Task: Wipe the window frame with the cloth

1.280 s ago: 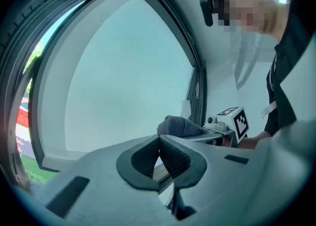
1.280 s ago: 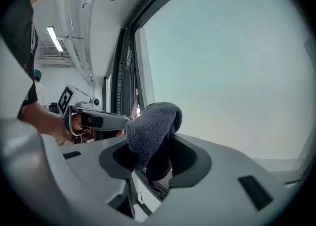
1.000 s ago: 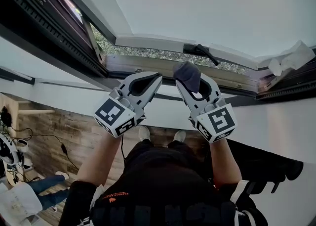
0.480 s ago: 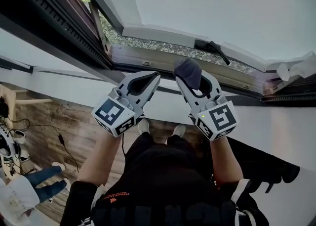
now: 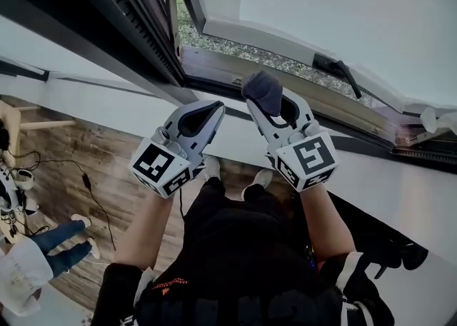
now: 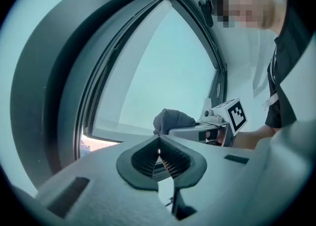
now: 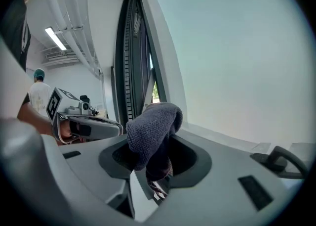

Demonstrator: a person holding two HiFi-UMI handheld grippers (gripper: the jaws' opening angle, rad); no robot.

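A dark grey cloth is bunched in my right gripper, which is shut on it; in the right gripper view the cloth bulges out over the jaws. The gripper holds it just below the lower rail of the window frame, apart from it. My left gripper hovers beside it to the left, shut with nothing between its pads. From the left gripper view the cloth and the right gripper's marker cube show ahead. The tilted-open sash glass fills the upper right.
A black window handle sits on the sash's lower edge. The dark frame upright runs at upper left. White crumpled paper lies at the far right on the sill. Below are wooden floor, cables and another person's legs.
The head view has swung left, so the window has shifted right and the upright frame corner shows more. Both grippers keep their pose, with the cloth still held.
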